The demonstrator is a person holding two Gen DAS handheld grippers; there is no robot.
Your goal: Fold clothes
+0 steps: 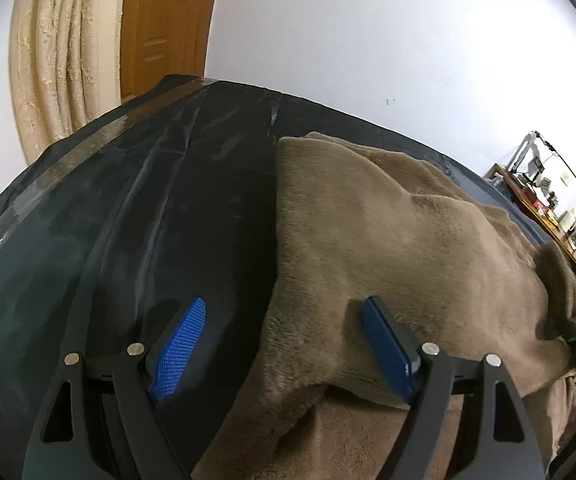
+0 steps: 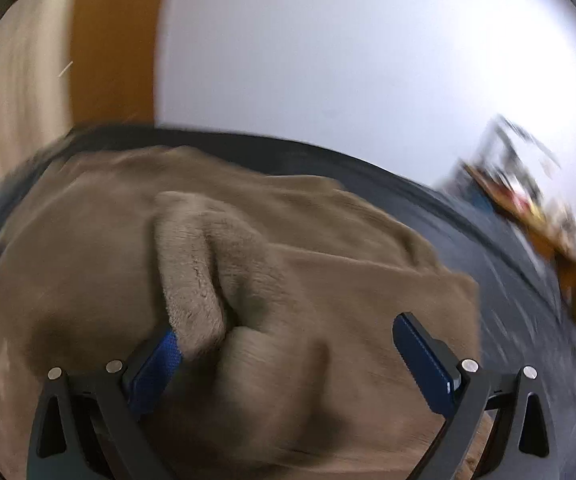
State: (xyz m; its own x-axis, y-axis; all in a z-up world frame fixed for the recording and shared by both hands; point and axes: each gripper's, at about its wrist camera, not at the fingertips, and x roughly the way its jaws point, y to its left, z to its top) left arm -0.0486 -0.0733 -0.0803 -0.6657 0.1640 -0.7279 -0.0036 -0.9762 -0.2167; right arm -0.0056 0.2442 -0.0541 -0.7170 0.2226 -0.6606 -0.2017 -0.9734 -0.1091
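A brown fleece garment (image 1: 388,240) lies spread on a dark, glossy covered surface (image 1: 147,200). My left gripper (image 1: 283,312) is open and straddles the garment's left edge: its left pad (image 1: 177,344) is over the dark cover, its right pad (image 1: 388,348) over the fleece. In the right wrist view, which is blurred, the same garment (image 2: 247,248) bunches into a raised fold between the blue fingers. My right gripper (image 2: 288,332) is open, and the fold drapes against its left pad (image 2: 155,368) without being clamped.
A cream curtain (image 1: 59,52) and a wooden door (image 1: 163,24) stand behind the surface at the left. A white wall (image 1: 368,40) fills the background. A cluttered wooden shelf (image 1: 544,204) sits at the far right.
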